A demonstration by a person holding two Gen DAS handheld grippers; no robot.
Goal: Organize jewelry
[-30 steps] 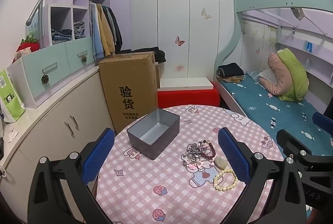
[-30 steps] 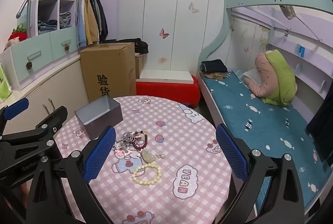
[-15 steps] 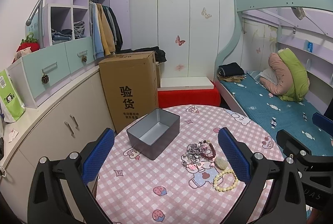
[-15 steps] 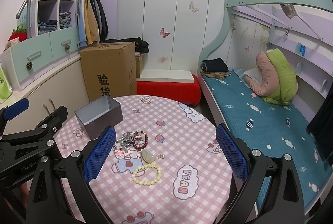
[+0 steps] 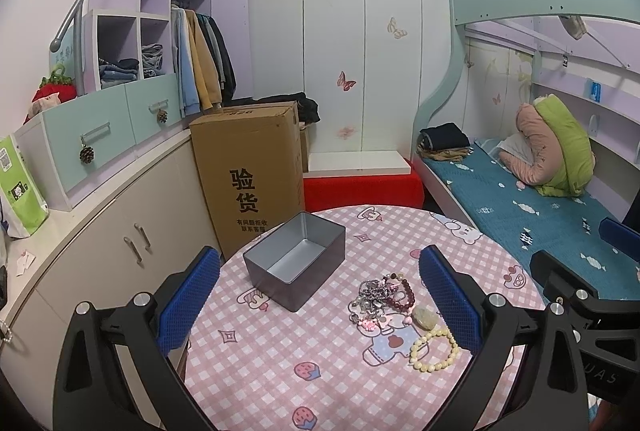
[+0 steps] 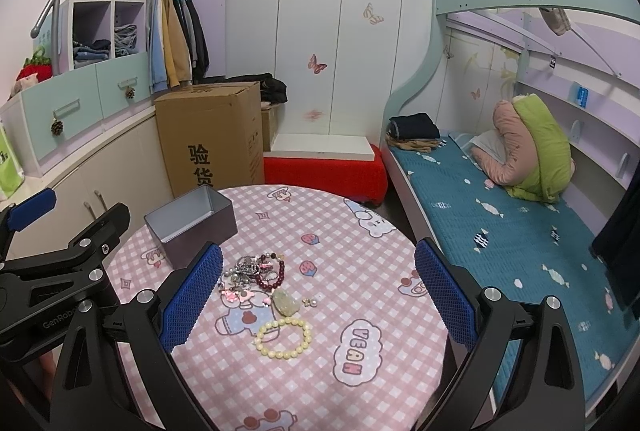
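Hovering wide open and empty, 2 grippers, left gripper [image 5: 320, 295] and right gripper [image 6: 318, 295], face tangled jewelry [image 6: 256, 273] ahead; grabbing 1 strand could drag the others past the tin [image 5: 294, 265].

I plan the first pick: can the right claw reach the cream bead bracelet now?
Probably yes. The right claw is open, and the cream bead bracelet lies apart from the other jewelry, with nothing over it.

Left claw [image 5: 320, 295] spread wide, right claw [image 6: 320, 295] spread wide, both empty, side by side
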